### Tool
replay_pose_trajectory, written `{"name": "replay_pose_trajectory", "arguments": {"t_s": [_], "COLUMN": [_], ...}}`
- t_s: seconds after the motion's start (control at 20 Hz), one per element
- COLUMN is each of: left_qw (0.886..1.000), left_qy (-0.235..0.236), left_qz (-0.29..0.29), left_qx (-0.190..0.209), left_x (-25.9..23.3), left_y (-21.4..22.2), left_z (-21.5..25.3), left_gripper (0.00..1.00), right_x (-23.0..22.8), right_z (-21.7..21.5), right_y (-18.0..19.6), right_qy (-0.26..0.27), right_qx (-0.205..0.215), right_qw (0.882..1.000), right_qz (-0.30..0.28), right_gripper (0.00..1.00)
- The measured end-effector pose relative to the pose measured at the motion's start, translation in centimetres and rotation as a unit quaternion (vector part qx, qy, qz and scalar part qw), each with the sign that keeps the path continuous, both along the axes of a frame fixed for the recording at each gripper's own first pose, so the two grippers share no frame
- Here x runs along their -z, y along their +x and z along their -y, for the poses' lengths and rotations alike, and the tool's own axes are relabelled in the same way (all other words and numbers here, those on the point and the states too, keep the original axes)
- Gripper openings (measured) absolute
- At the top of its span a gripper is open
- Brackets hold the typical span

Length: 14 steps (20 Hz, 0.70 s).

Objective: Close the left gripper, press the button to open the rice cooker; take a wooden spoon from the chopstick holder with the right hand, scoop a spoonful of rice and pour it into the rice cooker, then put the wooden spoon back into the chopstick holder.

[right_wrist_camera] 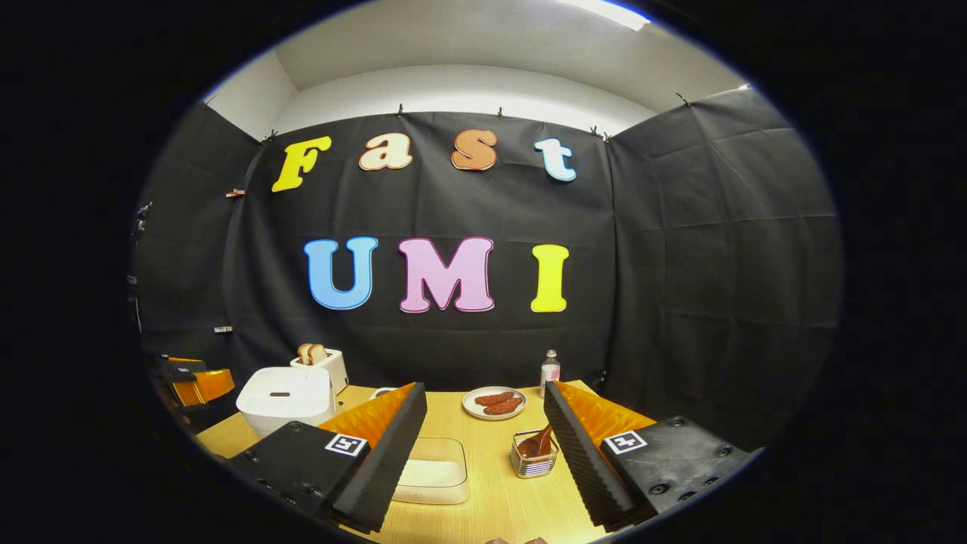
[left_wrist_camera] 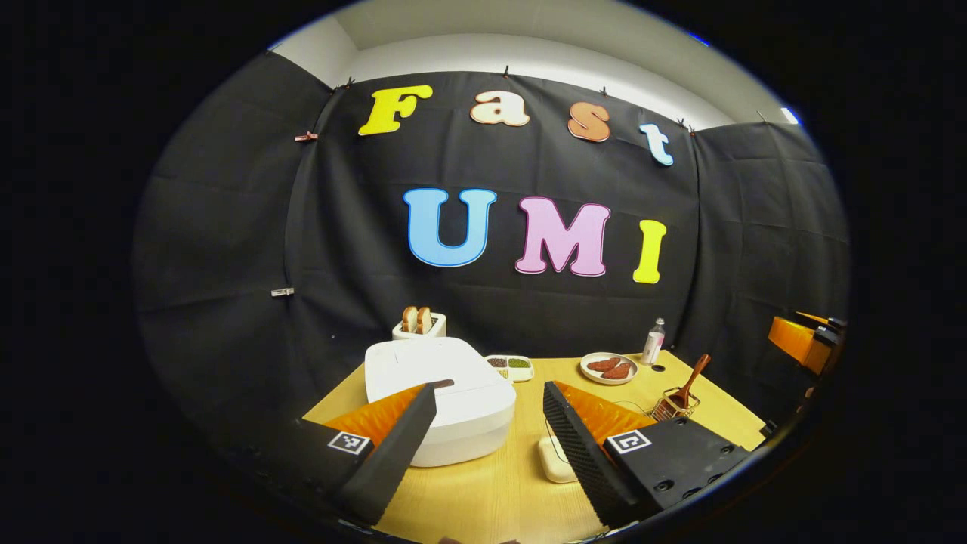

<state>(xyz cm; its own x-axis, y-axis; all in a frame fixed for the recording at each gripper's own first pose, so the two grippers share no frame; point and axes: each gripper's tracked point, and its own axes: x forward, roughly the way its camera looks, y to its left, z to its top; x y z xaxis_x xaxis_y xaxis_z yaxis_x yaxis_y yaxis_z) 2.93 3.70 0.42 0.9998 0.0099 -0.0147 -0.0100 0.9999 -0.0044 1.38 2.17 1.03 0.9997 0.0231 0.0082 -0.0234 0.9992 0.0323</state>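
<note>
Your left gripper [left_wrist_camera: 489, 423] and right gripper [right_wrist_camera: 485, 431] both sit wide, holding nothing. The brown wooden spoon [right_wrist_camera: 538, 443] looks light and stiff; grab its handle above the wire chopstick holder [right_wrist_camera: 534, 462]. The left gripper view shows that handle [left_wrist_camera: 693, 375] slanting; the right gripper view shows the clear rice tub [right_wrist_camera: 434, 470]. The white rice cooker [left_wrist_camera: 438, 393] is closed.

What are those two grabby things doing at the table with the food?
A person holds both, and nothing has been touched yet. The left gripper is open, in front of the closed white rice cooker. The right gripper is open too, facing the wooden spoon standing in its wire holder, beside a clear tub of rice.
</note>
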Motion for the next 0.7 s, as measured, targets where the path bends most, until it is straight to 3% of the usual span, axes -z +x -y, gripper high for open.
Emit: {"name": "replay_pose_trajectory", "arguments": {"t_s": [0.2,0.3,0.4,0.45,0.5,0.7], "left_qw": [1.000,1.000,1.000,1.000,1.000,0.998], "left_qy": [0.015,-0.001,-0.014,-0.016,-0.019,-0.028], "left_qz": [0.003,0.001,0.002,-0.001,-0.005,-0.042], "left_qx": [-0.009,-0.013,-0.014,-0.017,-0.018,-0.041], "left_x": [-0.9,-1.5,-2.2,-2.4,-2.4,-1.4], "left_y": [2.2,3.5,5.1,6.0,7.0,10.7], "left_z": [-2.0,-3.2,-4.5,-5.3,-6.0,-8.7], "left_gripper": [0.98,0.91,0.83,0.71,0.71,0.46], "right_x": [0.5,0.7,0.9,1.3,1.8,2.7], "right_z": [0.2,0.3,0.5,0.6,0.7,1.3], "right_y": [-0.2,-0.4,-0.5,-0.6,-0.7,-1.0], "right_qy": [0.004,0.007,0.012,0.014,0.013,0.007], "right_qx": [0.008,0.010,0.015,0.017,0.019,0.030], "right_qw": [1.000,1.000,1.000,1.000,1.000,0.999], "right_qz": [-0.004,-0.006,-0.007,-0.011,-0.018,-0.041], "right_gripper": [0.98,0.98,0.98,0.98,0.98,0.98]}}
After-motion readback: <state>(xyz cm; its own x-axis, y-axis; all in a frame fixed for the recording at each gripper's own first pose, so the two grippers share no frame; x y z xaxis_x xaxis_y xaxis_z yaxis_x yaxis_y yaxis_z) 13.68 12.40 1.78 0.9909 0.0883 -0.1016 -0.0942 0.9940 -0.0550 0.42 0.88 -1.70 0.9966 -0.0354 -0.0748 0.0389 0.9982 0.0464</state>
